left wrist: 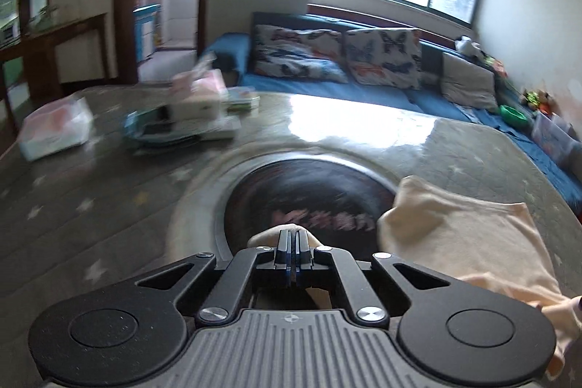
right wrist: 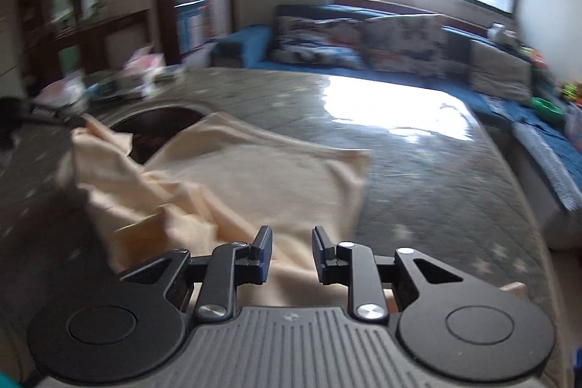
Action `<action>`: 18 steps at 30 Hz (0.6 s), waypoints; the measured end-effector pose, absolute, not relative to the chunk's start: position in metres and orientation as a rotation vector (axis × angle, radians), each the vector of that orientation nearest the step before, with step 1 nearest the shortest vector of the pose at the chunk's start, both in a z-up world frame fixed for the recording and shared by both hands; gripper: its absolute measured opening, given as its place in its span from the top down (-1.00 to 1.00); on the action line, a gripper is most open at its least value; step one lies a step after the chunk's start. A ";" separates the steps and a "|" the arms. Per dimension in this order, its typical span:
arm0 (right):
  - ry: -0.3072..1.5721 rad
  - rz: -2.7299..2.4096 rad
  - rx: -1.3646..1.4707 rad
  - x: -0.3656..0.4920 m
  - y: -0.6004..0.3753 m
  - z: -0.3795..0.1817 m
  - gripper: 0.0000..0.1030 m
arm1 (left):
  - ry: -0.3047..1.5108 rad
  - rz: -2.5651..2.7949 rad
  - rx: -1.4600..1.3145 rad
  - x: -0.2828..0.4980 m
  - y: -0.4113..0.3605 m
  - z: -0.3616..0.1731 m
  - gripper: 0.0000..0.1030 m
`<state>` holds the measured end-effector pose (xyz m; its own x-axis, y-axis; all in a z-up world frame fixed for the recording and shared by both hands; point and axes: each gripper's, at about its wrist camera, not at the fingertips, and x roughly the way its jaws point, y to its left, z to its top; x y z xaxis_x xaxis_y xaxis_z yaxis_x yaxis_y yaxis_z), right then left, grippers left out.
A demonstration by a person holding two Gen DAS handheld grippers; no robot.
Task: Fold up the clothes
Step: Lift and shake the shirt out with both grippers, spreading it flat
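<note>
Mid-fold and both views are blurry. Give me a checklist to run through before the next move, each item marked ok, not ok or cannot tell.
1. Left gripper shut on the cream garment: ok, fabric shows at both sides of the closed fingers.
2. Right gripper free of cloth: ok, jaws apart over the garment, nothing pinched.
3. Garment lying flat: not ok, its left part is bunched and lifted toward the left gripper.
4. Far edge straight: cannot tell, motion blur.
5. Table to the garment's right bare for the fold: ok.
6. Boxes at the far left away from the cloth: ok.
</note>
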<state>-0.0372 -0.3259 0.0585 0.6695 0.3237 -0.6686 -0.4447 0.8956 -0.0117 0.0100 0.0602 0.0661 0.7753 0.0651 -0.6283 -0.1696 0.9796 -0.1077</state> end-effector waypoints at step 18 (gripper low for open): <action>0.754 0.583 -0.413 -0.062 -0.249 0.018 0.55 | 0.682 0.147 -0.206 -0.035 0.080 0.068 0.96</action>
<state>-0.0617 -0.2492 0.0183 0.5851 0.3415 -0.7356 -0.6258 0.7670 -0.1417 -0.0353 0.0800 0.0676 0.7671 0.0675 -0.6380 -0.2020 0.9693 -0.1404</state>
